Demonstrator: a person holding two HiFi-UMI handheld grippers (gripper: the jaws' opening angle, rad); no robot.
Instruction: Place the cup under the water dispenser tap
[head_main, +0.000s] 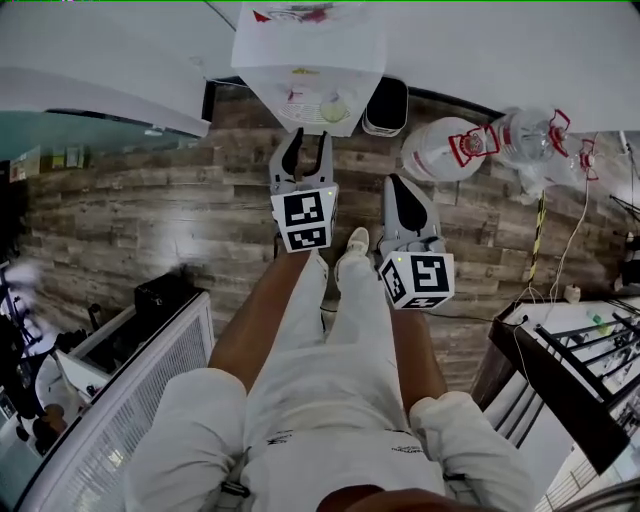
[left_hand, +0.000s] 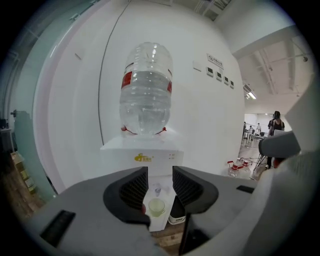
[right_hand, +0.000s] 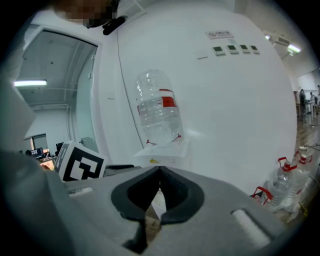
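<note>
A white water dispenser (head_main: 310, 60) stands against the wall, with an upturned clear bottle (left_hand: 146, 90) on top. A small pale cup (head_main: 333, 108) sits in its tap recess; in the left gripper view the cup (left_hand: 156, 206) shows through the gap between the jaws, well beyond them. My left gripper (head_main: 308, 145) hangs in the air in front of the dispenser, jaws apart with nothing between them. To its right my right gripper (head_main: 398, 182) is shut and empty, its tips meeting in the right gripper view (right_hand: 160, 172).
A black bin (head_main: 386, 105) stands right of the dispenser. Spare water bottles (head_main: 440, 148) lie and stand on the wood floor further right, by a cable. A white grille (head_main: 150, 370) is at lower left and a black rack (head_main: 570, 370) at lower right.
</note>
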